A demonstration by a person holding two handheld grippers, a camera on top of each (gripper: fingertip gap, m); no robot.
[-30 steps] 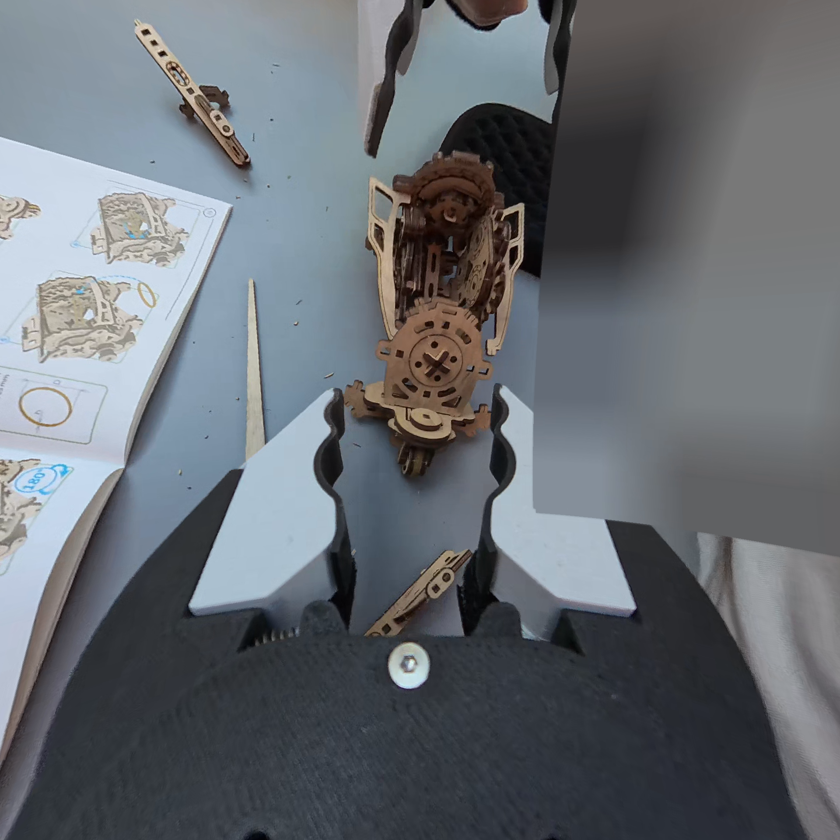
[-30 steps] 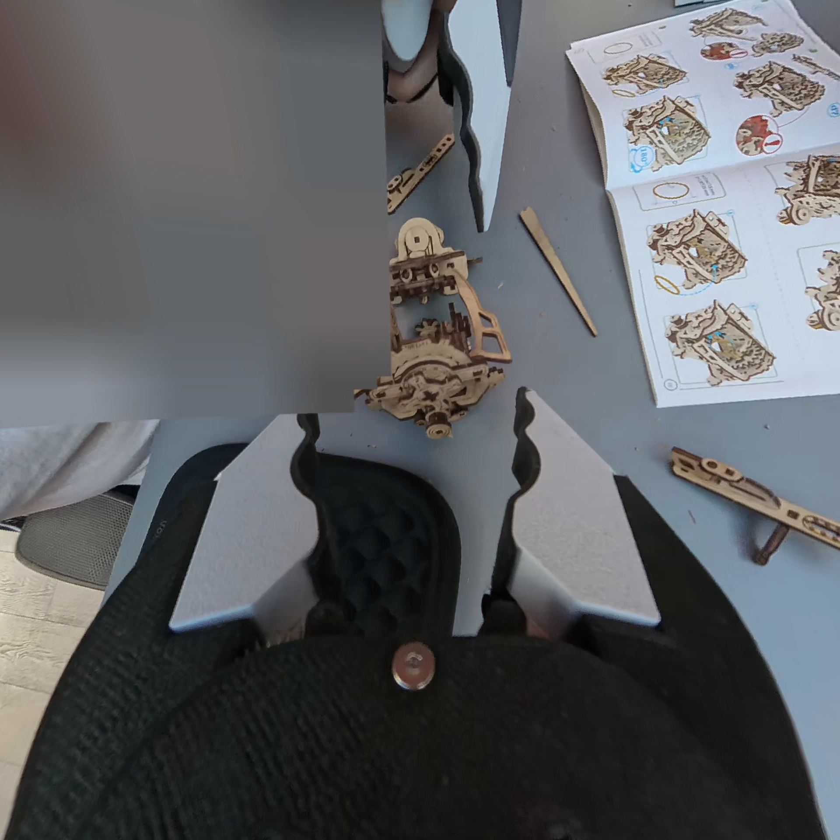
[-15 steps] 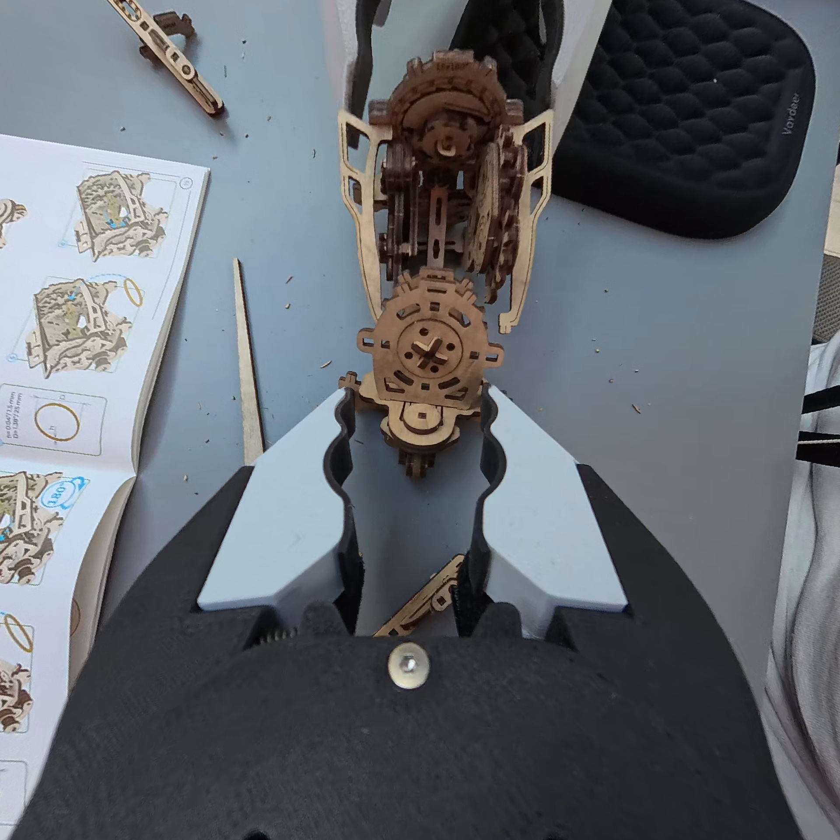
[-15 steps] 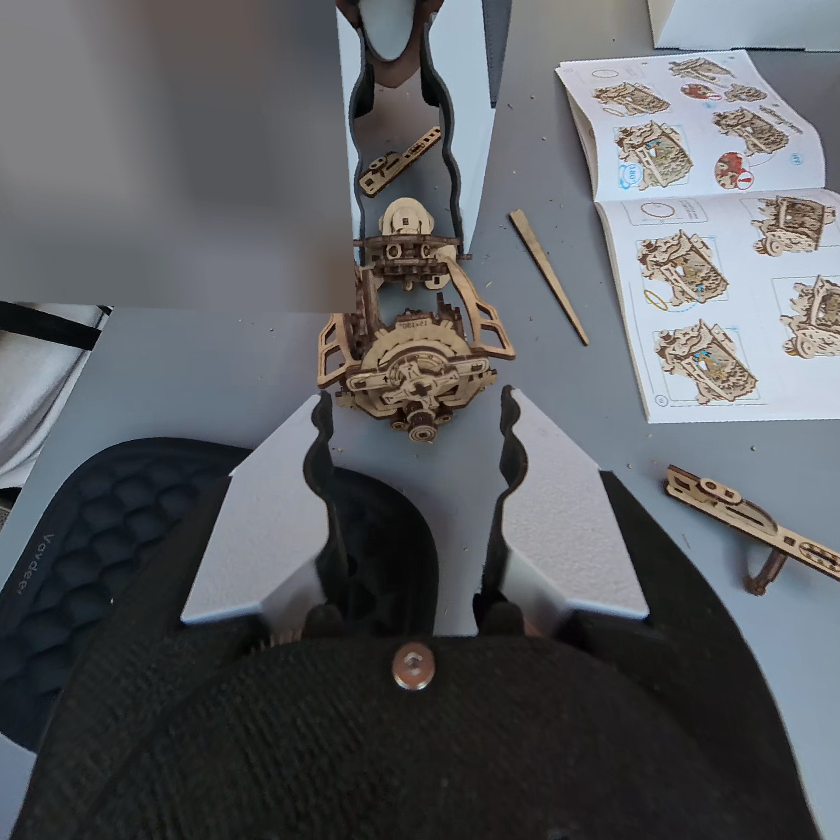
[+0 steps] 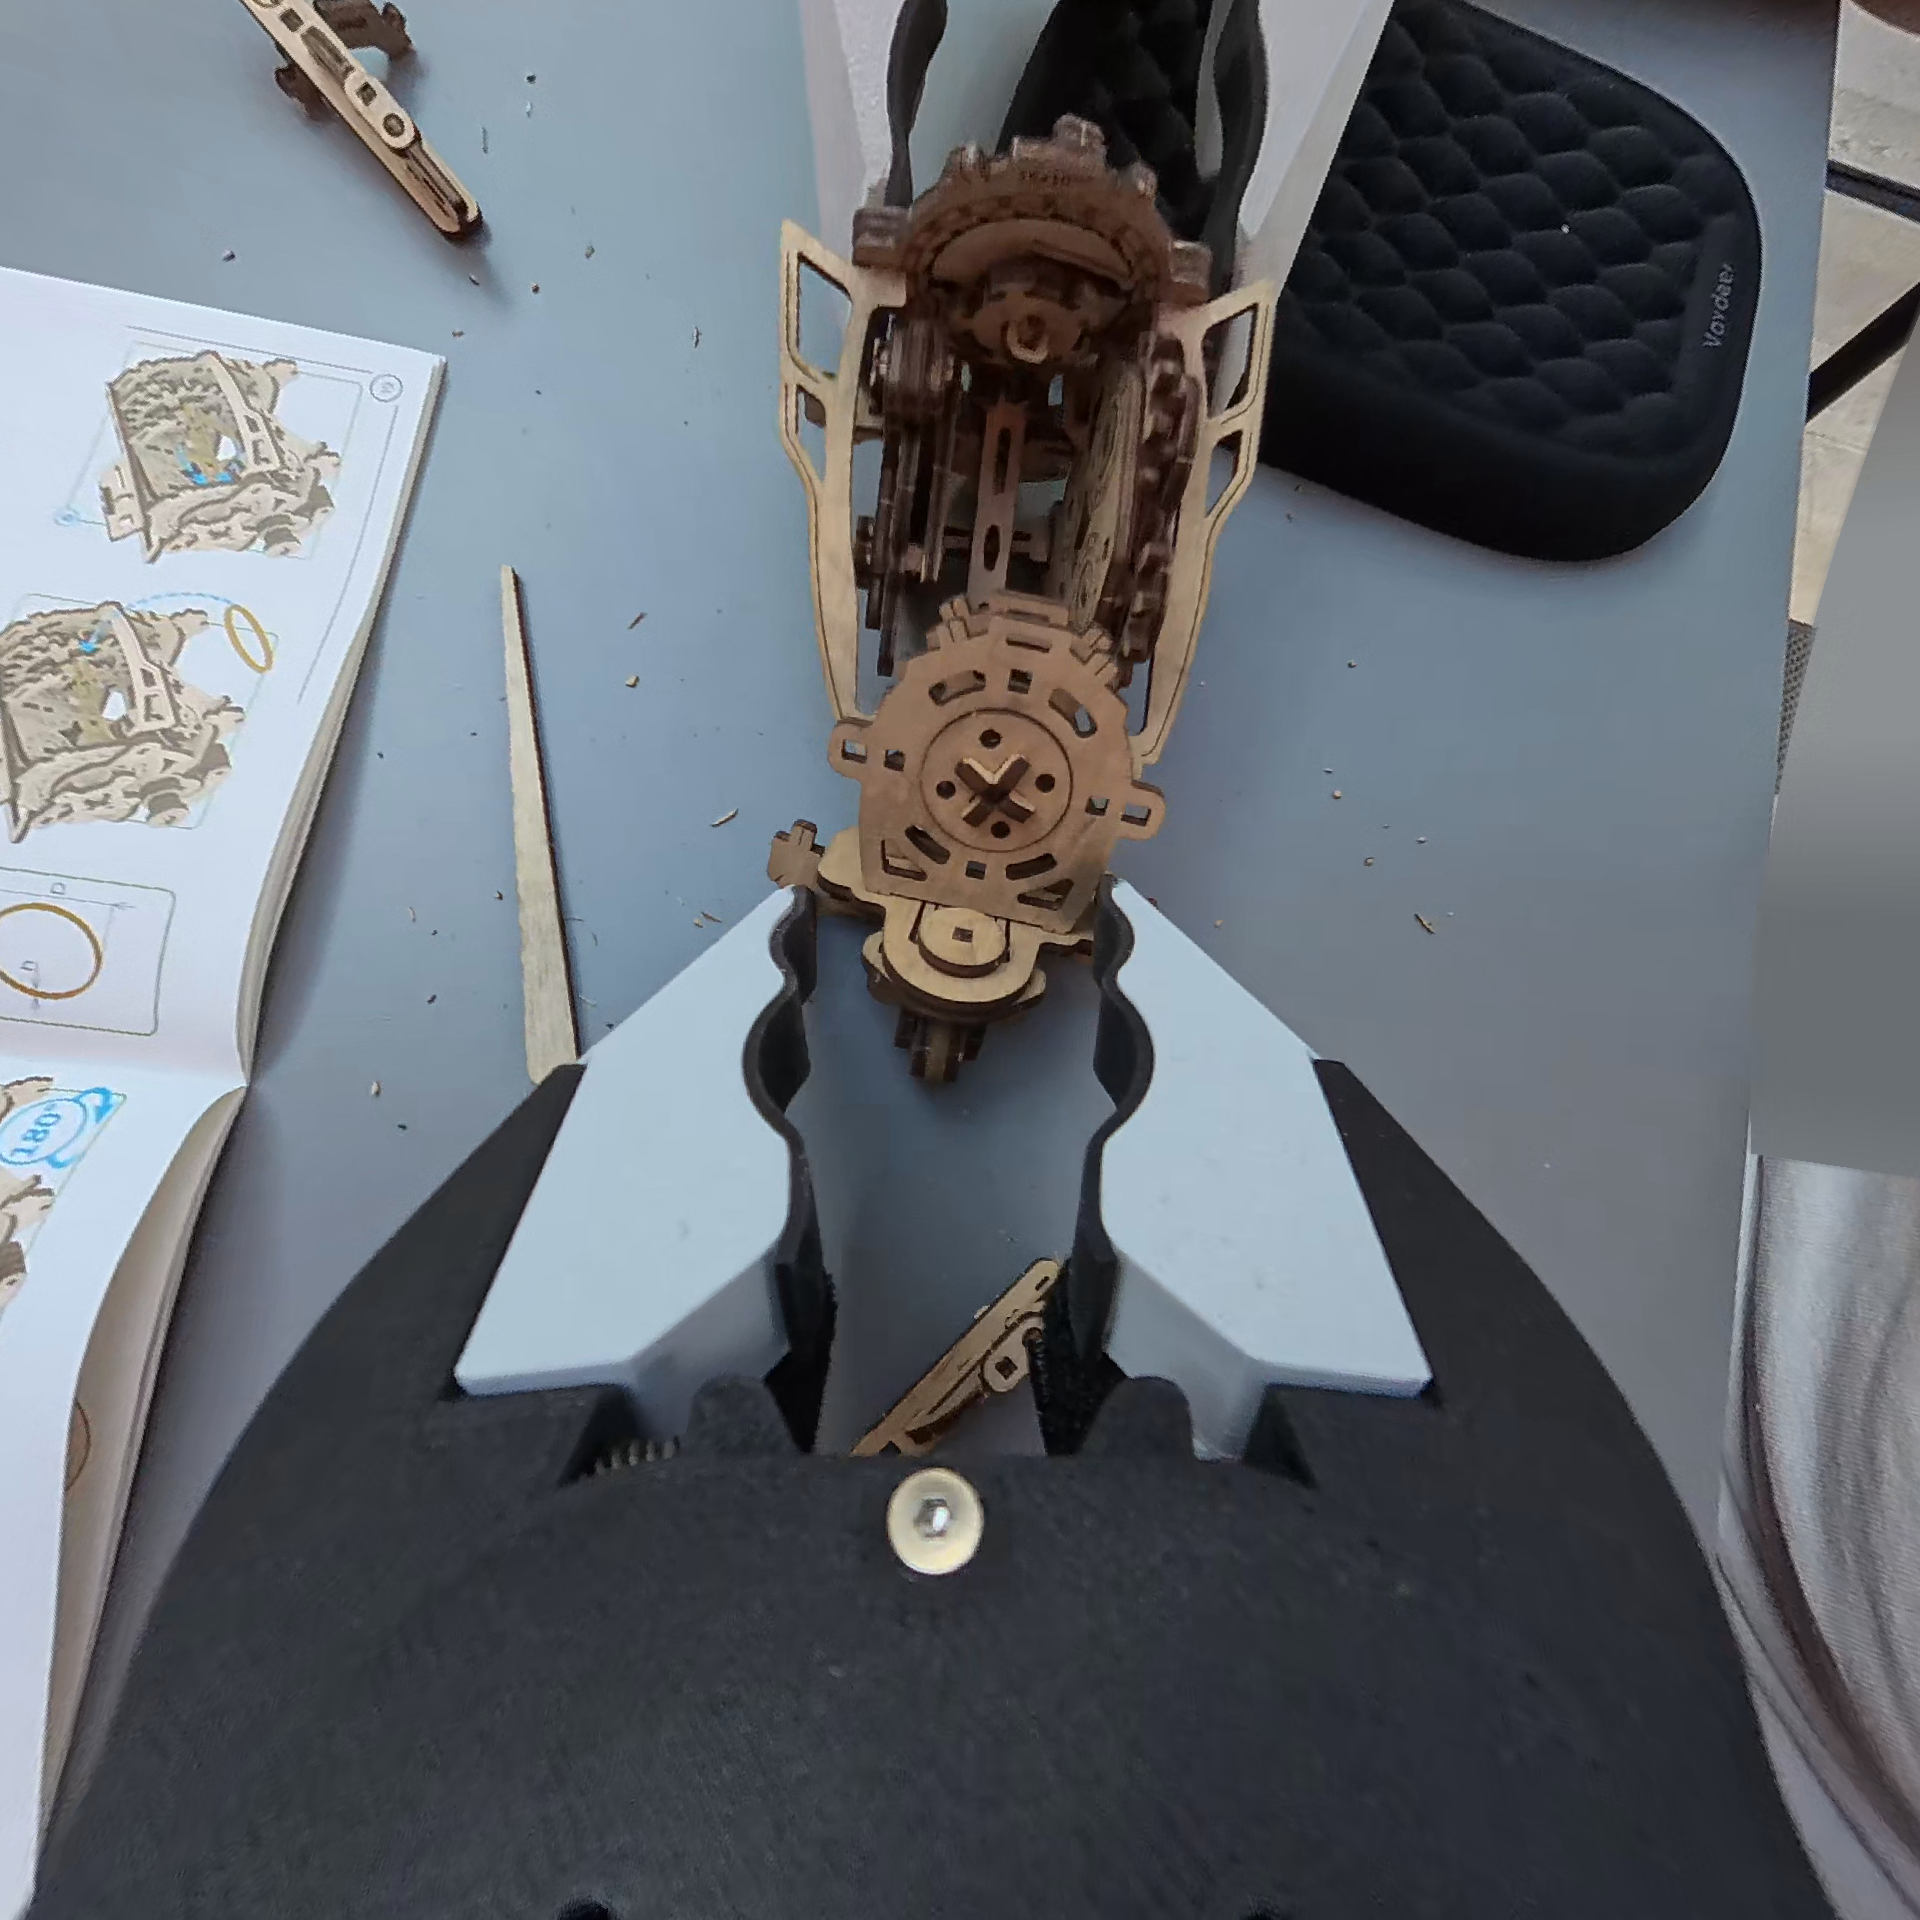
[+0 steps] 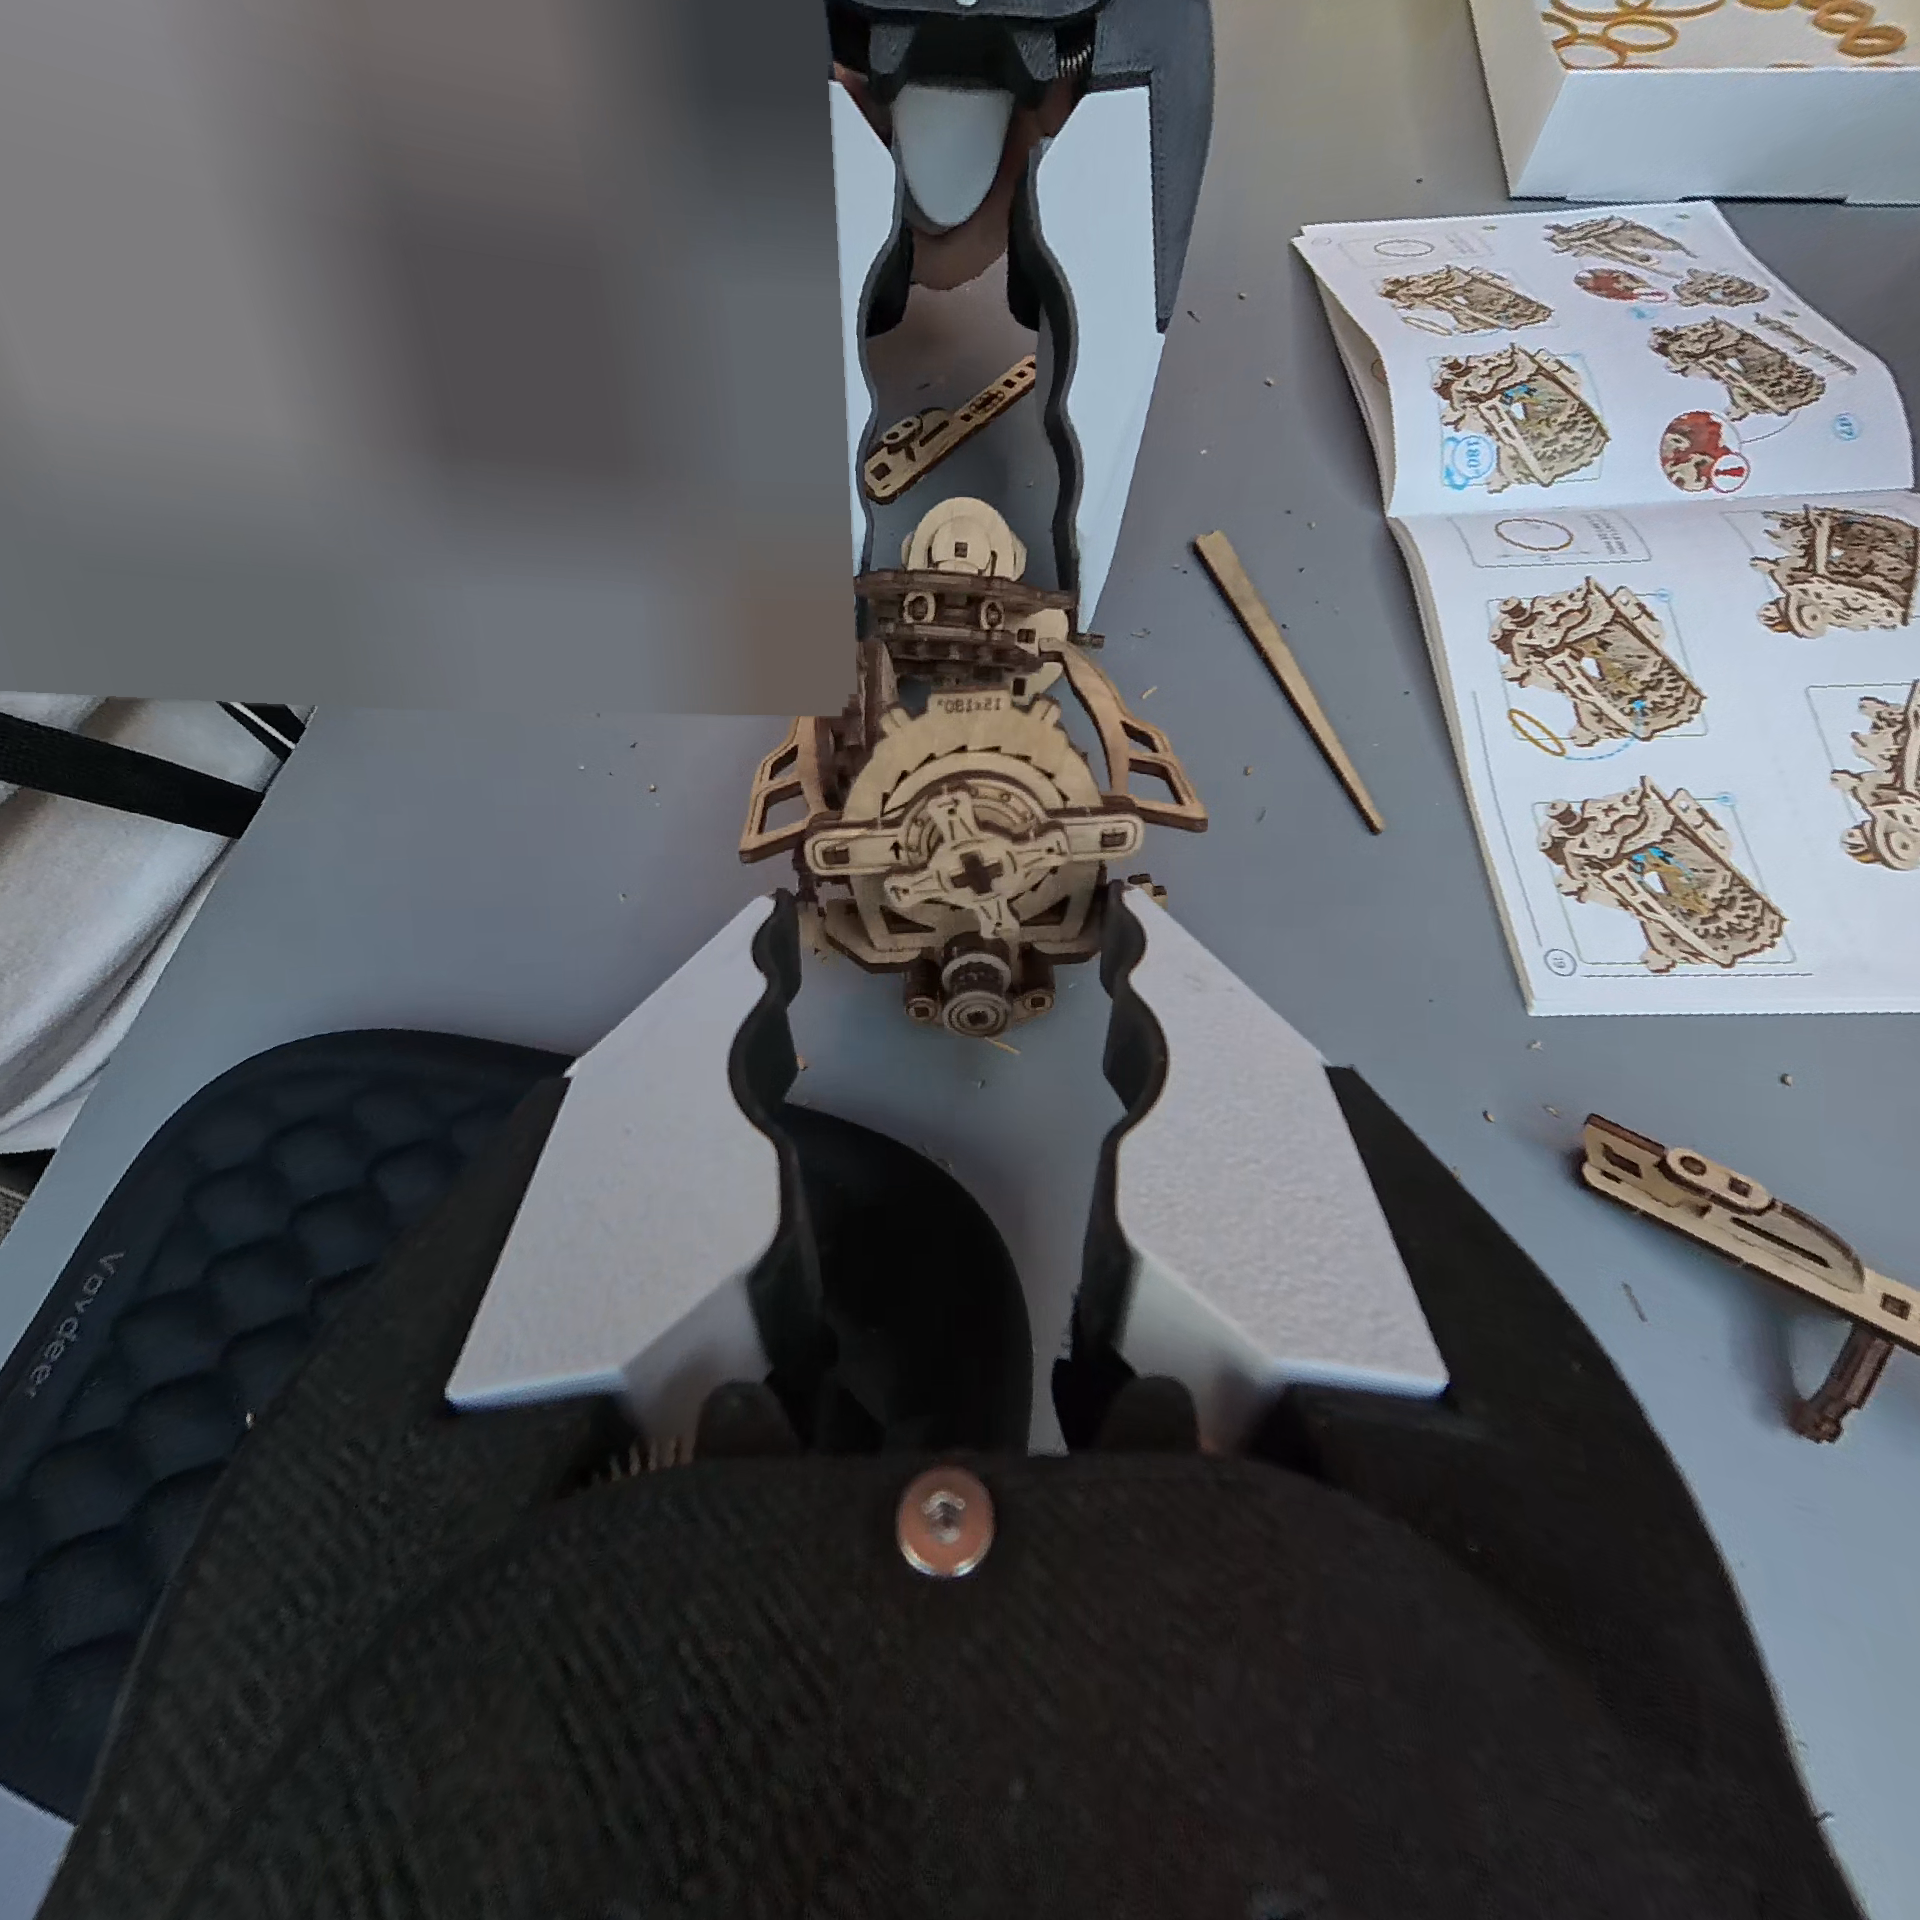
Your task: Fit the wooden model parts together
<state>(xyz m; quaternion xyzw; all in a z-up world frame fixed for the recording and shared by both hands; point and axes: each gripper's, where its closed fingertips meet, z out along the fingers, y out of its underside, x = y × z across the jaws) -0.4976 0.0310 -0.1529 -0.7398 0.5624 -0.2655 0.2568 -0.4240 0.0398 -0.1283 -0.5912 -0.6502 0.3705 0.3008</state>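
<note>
The wooden model (image 5: 987, 790), a gear-filled assembly, sits on the grey table between both grippers. My left gripper (image 5: 956, 904) is shut on its near end, the pads against its base. In the right wrist view my right gripper (image 6: 945, 909) is shut on the opposite end of the model (image 6: 966, 862), below the cross-shaped hub. The left gripper (image 6: 966, 587) shows beyond it, and the right gripper's fingers (image 5: 1309, 104) show behind the model in the left wrist view. A small flat wooden piece (image 5: 966, 1361) lies loose under my left gripper.
An open instruction booklet (image 5: 208, 727) (image 6: 1662, 727) lies beside the model. A pointed wooden stick (image 5: 535, 831) (image 6: 1288, 675) and a wooden lever part (image 5: 364, 104) (image 6: 1745, 1236) lie loose. A black cushion (image 5: 1507, 312) (image 6: 208, 1247) and a white box (image 6: 1714, 104) are nearby. My right fingertips sit around 9 cm from my left ones. My left gripper is the nearer one to the small flat wooden piece (image 5: 966, 1361): about 9 cm, against 15 cm. The right camera catches it too, in the right wrist view (image 6: 927, 445).
Both grippers moved in toward the model from opposite ends. Their jaws narrowed onto it, the right one most recently. The model now fills more of each view.
</note>
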